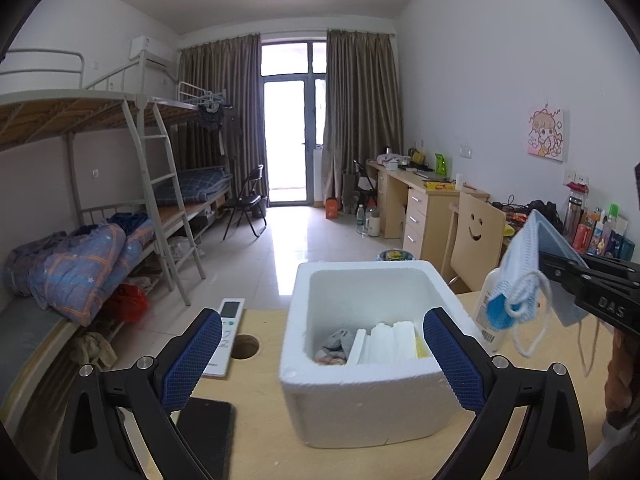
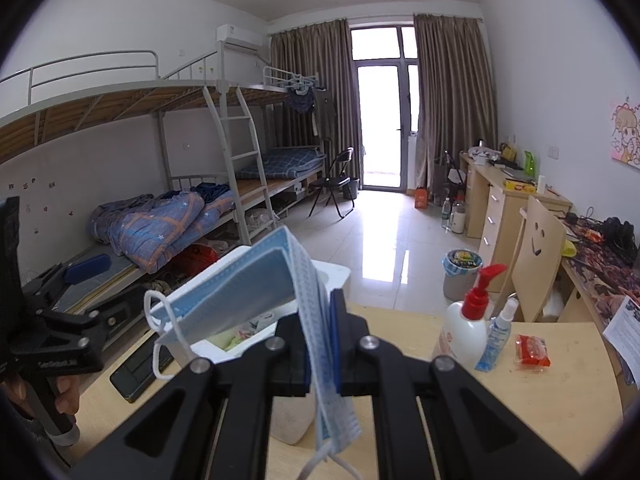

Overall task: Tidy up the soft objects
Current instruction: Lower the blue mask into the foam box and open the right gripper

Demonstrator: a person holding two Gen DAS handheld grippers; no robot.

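A white foam box point(image 1: 360, 404) stands on the wooden table. Inside it lie a grey cloth point(image 1: 336, 344) and white foam pieces point(image 1: 384, 344). My left gripper point(image 1: 324, 360) is open wide just in front of the box, with nothing between its blue pads. My right gripper point(image 2: 320, 316) is shut on a light blue face mask point(image 2: 240, 292), held above the box's right side. The mask point(image 1: 520, 256) hangs folded with its ear loops dangling. The left gripper's blue pad point(image 2: 86, 266) shows at the left of the right wrist view, in a person's hand.
A white remote control point(image 1: 228, 332) and a dark phone point(image 1: 204, 428) lie left of the box, near a round hole point(image 1: 244, 346) in the table. A red-pump lotion bottle point(image 2: 468, 328), a small spray bottle point(image 2: 498, 340) and a red packet point(image 2: 532, 350) sit to the right.
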